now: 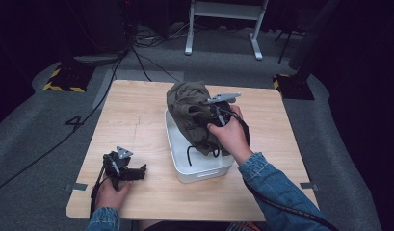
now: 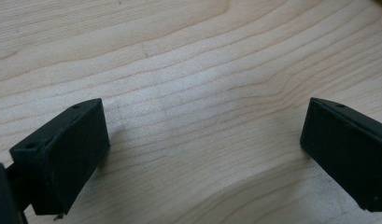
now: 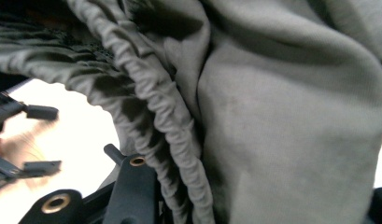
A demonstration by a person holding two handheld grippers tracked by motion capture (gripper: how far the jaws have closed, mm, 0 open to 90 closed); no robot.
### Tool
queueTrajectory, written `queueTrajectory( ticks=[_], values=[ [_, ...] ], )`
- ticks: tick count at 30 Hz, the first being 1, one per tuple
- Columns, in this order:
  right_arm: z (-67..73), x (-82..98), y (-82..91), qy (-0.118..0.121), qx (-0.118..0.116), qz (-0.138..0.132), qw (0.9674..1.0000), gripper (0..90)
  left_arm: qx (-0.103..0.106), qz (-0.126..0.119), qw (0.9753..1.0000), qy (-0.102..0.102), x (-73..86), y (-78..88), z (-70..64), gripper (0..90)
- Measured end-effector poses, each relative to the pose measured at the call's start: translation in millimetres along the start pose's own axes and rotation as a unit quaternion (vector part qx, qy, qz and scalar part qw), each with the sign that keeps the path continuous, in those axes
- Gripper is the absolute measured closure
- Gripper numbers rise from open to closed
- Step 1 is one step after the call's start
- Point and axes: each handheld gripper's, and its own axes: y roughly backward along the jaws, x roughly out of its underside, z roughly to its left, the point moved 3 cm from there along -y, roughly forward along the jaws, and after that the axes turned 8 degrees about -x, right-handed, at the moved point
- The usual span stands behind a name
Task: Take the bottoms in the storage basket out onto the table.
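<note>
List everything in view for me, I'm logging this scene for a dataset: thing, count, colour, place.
Table: one, light wood, centre.
Bin: one, white, on the table right of centre.
Garment: one, olive green with black drawstring, bunched up in the bin.
Stand: one, white, on the floor behind.
Left gripper: one, black, jaws apart, resting low over the table's near left.
Right gripper: one, black, pressed into the garment.
Sleeves: two, blue denim, bottom edge.

No readable text, label, brand or number appears on anything here
</note>
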Motion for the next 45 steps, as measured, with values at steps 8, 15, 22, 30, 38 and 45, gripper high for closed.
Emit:
queueTrajectory(
  ticks=[8, 15, 22, 30, 38, 45],
  values=[
    [7.6, -15.1, 34.1, 0.011, -0.011, -0.032, 0.9994, 62.6, 0.000, 0.000, 1.0000, 0.000, 0.0, 0.0, 0.0, 1.4],
    [12.9, -18.2, 56.6, 0.018, -0.024, -0.055, 0.9981, 62.6, 0.000, 0.000, 1.0000, -0.001, 0.0, 0.0, 0.1, 1.4],
    [15.3, -15.7, 83.2, 0.028, -0.020, -0.070, 0.9969, 62.5, 0.000, 0.000, 1.0000, 0.000, 0.0, 0.0, -0.1, 1.5],
    [5.9, 0.6, 109.2, 0.023, -0.014, -0.064, 0.9976, 62.5, 0.000, -0.001, 1.0000, 0.002, -0.7, -0.8, -0.4, 1.3],
    [-14.2, 19.0, 138.7, 0.003, 0.004, -0.072, 0.9974, 62.4, 0.000, -0.001, 1.0000, 0.003, -0.8, -0.9, -0.5, 1.3],
    [-34.6, 35.8, 154.6, -0.015, 0.024, -0.068, 0.9973, 62.4, 0.000, -0.001, 1.0000, 0.003, -0.8, -0.9, -0.5, 1.3]
  ],
)
